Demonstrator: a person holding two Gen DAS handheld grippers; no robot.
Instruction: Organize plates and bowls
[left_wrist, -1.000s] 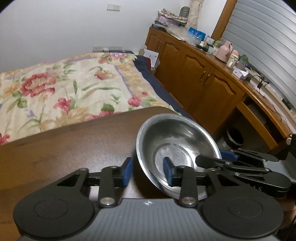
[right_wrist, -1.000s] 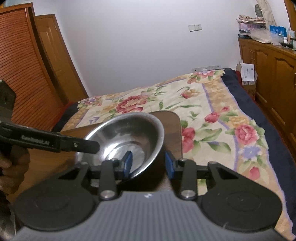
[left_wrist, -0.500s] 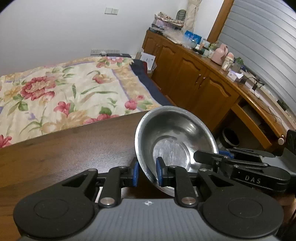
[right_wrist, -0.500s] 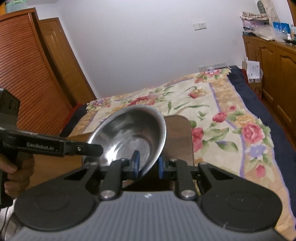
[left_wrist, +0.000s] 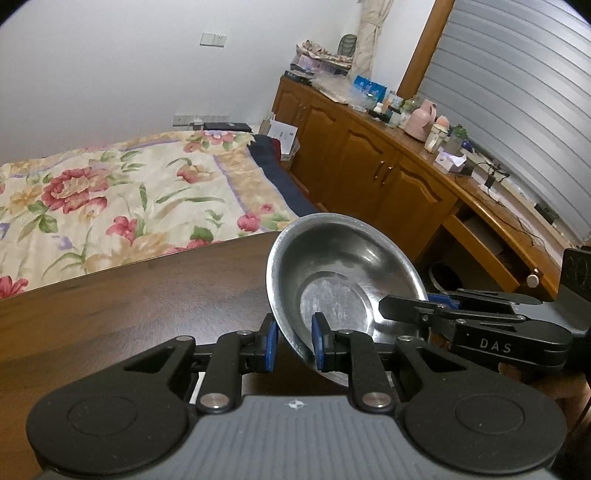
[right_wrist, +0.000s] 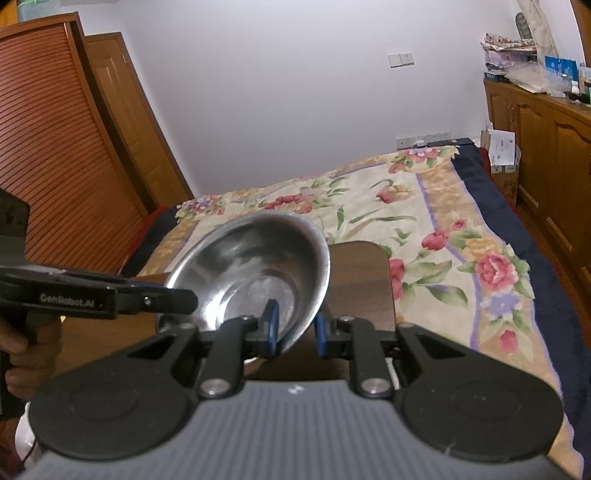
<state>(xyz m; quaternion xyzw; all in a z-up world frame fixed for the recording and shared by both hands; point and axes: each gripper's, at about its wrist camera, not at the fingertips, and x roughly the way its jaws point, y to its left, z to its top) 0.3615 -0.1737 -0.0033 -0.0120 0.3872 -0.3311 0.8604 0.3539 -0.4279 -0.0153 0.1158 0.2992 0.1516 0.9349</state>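
A shiny steel bowl (left_wrist: 343, 280) hangs tilted above the dark wooden table (left_wrist: 110, 310). My left gripper (left_wrist: 293, 345) is shut on its near rim, one blue pad inside the bowl and one outside. My right gripper (left_wrist: 439, 299) reaches in from the right in the left wrist view and holds the opposite rim. In the right wrist view the same bowl (right_wrist: 258, 273) leans to the left, with my right gripper (right_wrist: 295, 332) shut on its lower right rim. There my left gripper (right_wrist: 177, 293) comes in from the left at the bowl's edge.
A bed with a floral cover (left_wrist: 129, 195) lies beyond the table. Wooden cabinets (left_wrist: 369, 173) with clutter on top run along the right wall. A slatted wooden wardrobe (right_wrist: 55, 166) stands at the left. The table's far corner (right_wrist: 364, 288) shows past the bowl. A hand (right_wrist: 18, 354) grips the left tool.
Both grippers closed on the bowl's rim, from either side. The bowl then rose off the table and now sits higher and more tilted in both views.
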